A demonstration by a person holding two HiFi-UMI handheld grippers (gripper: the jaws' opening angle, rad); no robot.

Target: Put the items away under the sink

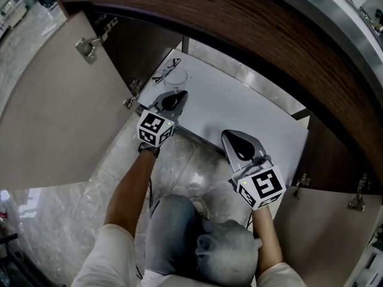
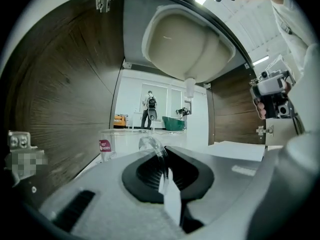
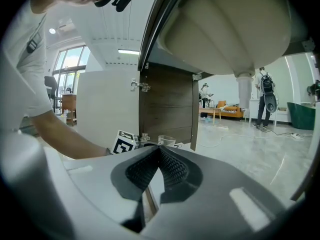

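Observation:
A clear cup with a red label stands at the back left of the white cabinet floor under the sink. In the left gripper view the cup is just beyond the jaws, and a clear curved handle reaches back to their tips. My left gripper looks shut on that handle. My right gripper hovers over the front edge of the floor, shut with nothing in it. From the right gripper view the cup shows far off, beside the left gripper's marker cube.
Both cabinet doors stand open, one at the left and one at the right. The sink basin and its drain pipe hang overhead. Dark wood walls close in the sides. A thin dark wire-like shape lies by the cup.

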